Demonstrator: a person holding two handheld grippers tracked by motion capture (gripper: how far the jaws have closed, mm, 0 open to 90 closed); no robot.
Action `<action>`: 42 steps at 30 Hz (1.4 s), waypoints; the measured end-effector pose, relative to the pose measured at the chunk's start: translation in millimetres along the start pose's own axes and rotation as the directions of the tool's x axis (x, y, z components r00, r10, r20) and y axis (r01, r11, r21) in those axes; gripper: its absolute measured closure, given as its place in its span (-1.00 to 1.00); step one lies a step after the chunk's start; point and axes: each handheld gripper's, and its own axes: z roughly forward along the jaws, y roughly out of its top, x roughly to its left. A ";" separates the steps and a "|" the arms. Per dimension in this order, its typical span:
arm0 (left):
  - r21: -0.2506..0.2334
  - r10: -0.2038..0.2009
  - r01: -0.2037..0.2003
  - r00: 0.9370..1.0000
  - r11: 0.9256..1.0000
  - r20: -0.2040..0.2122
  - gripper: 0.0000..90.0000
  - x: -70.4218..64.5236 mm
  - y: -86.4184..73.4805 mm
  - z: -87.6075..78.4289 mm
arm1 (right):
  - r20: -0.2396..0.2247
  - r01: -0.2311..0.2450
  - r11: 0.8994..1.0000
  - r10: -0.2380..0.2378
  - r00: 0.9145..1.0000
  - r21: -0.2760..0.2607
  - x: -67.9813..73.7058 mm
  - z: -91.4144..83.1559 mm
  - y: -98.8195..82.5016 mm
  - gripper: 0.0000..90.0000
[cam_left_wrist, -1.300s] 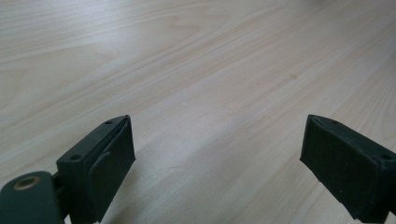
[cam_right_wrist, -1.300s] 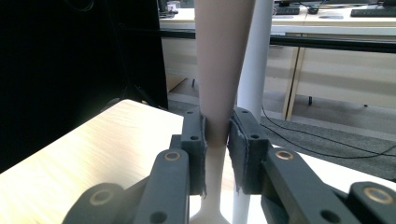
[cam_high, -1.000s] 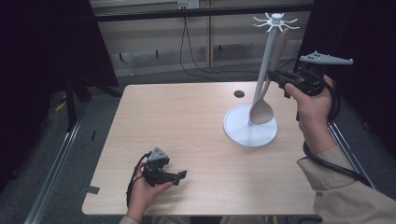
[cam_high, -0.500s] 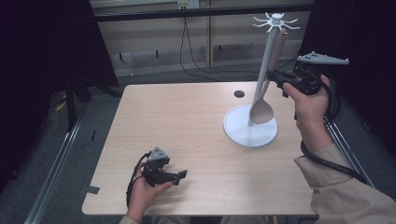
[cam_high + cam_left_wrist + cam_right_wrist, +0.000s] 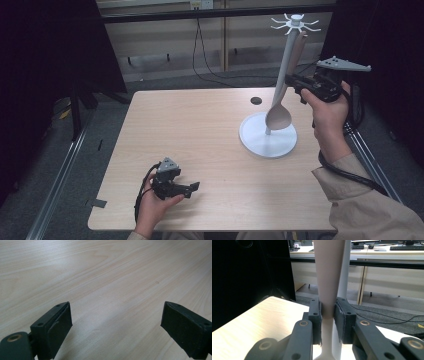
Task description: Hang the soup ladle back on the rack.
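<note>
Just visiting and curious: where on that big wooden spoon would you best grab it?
Likely mid-handle, from the side. The spoon stands upright beside the stand, bowl down, and its flat, slim handle fits between the jaws. The right hand-held gripper holds it so.

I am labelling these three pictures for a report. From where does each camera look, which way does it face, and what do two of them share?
High view: above the person's side, looking forward and down on the light wooden table; forearms, hands, left gripper and right gripper show.
Left gripper view: rides the left gripper, facing bare tabletop; open jaws show.
Right gripper view: rides the right gripper, facing forward; jaws clamp the beige wooden spoon.
Shared: the high and right gripper views both show the spoon and the white utensil stand.
</note>
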 end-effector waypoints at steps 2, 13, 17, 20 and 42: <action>0.005 0.004 -0.004 1.000 1.000 0.002 -0.79 -0.2 0.2 0.6 | 0.003 -0.002 1.000 0.002 1.000 0.000 0.0 0.0 -0.2 0.69; 0.002 0.000 0.000 1.000 1.000 0.004 -0.79 -0.5 0.6 0.9 | 0.009 -0.006 1.000 0.006 1.000 -0.003 -1.4 1.1 -0.8 0.68; -0.001 -0.001 0.001 1.000 1.000 0.001 -0.79 -0.7 0.9 0.8 | 0.006 -0.006 1.000 0.006 1.000 -0.003 -1.6 1.4 -0.8 0.67; 0.001 0.000 0.000 1.000 1.000 0.003 -0.79 -0.9 0.8 0.9 | 0.008 -0.008 1.000 0.008 1.000 -0.003 -1.1 1.9 -1.5 0.62; -0.001 -0.001 0.001 1.000 1.000 0.008 -0.79 -0.1 0.7 -0.7 | 0.023 -0.025 1.000 0.025 0.999 0.007 6.9 1.7 -4.0 -0.18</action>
